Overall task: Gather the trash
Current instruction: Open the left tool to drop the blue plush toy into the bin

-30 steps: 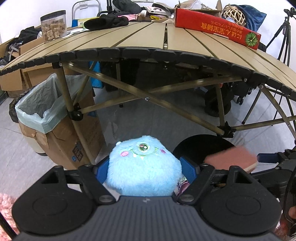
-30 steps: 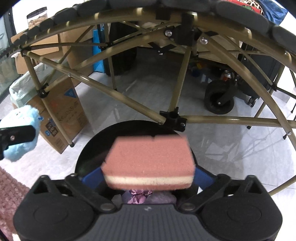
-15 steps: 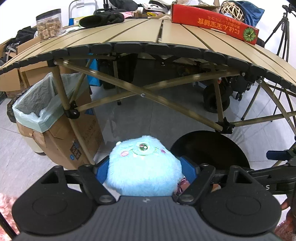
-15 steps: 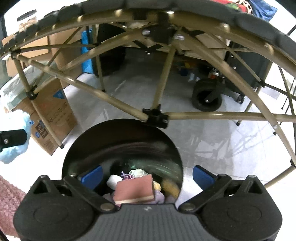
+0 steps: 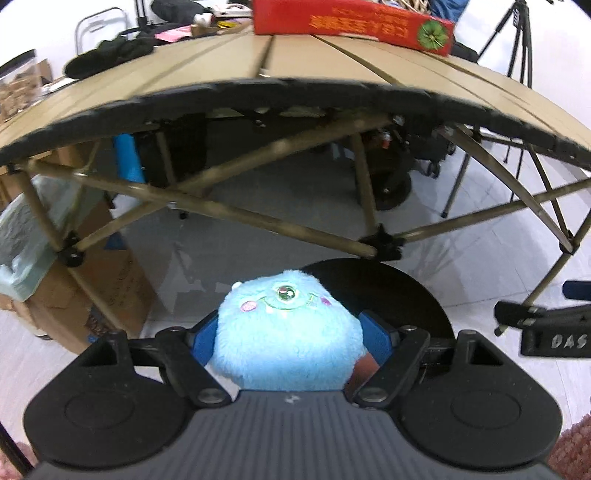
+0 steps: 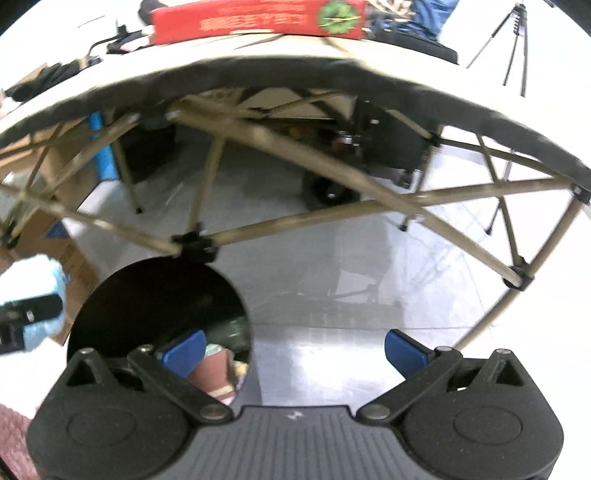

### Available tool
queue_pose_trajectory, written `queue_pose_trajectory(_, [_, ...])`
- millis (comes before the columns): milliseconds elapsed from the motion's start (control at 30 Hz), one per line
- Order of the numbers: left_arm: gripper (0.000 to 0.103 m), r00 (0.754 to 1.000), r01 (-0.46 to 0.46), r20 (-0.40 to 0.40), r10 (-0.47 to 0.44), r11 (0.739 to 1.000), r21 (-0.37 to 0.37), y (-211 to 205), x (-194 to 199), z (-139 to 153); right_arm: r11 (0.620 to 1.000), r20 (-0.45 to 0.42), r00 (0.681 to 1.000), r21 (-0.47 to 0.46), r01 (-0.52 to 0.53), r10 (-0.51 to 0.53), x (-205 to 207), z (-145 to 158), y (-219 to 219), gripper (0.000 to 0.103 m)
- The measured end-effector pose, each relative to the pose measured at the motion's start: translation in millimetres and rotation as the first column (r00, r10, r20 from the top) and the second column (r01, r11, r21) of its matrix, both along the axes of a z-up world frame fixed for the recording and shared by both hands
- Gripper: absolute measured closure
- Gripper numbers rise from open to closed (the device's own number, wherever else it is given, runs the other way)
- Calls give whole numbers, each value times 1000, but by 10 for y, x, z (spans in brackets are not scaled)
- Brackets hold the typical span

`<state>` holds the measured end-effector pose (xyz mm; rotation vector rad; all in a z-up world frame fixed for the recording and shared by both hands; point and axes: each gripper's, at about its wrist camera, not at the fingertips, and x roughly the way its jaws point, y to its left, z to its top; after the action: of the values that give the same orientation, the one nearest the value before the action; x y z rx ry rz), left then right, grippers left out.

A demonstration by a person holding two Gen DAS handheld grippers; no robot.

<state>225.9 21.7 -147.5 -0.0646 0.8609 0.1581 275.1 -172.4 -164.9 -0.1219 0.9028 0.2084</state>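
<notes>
The blue plush (image 5: 286, 334) sits pinched between the 2 blue fingers (image 5: 202, 341) of the left gripper (image 5: 290, 338), just in front of the round black bin (image 5: 406, 295) on the floor; the plush hides the near part of the bin's rim. In the right wrist view the same plush shows at the left edge, blurred and cut off by the frame.

The right gripper (image 6: 293, 349) has its fingers (image 6: 404, 350) spread wide with nothing between them. Its left finger overlaps the bin's opening, its right finger hangs over bare floor (image 6: 332, 295). Inside the bin a pink sponge (image 6: 212, 373) lies tilted among other scraps, too dark and small to tell apart.

The bin's far rim stands just below a black joint (image 6: 194, 245) of the table's crossed legs. To the right of the bin the floor lies open up to the legs. The table (image 5: 295, 59) edge arcs overhead, carrying a red box (image 5: 351, 24) at the far side. A lined cardboard box (image 5: 55, 258) stands at the left, partly behind a leg and cut off. Both views are smeared by motion.
</notes>
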Motion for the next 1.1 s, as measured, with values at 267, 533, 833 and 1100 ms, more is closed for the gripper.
queue_pose_trajectory(267, [22,998,63,-21,-63,998,5,-200,199,-130,998,29,998,35,48,-49,-1,118,-183,0])
queue_pose_trajectory(533, [0,992,103,-77,-105,994,-27,-290,190,-230,999,31,999,36,32,-33,9,128,-142,0])
queue_pose_trajectory(833, [0,992,76,-96,-80,996,-47,-210,140,-231,999,38,999,37,16,-18,-30,139,-100,0])
queue_pose_trajectory(1100, [0,998,56,-8,-56,998,-34,-72,-172,133,995,88,996,98,-15,7,-245,385,-70,0])
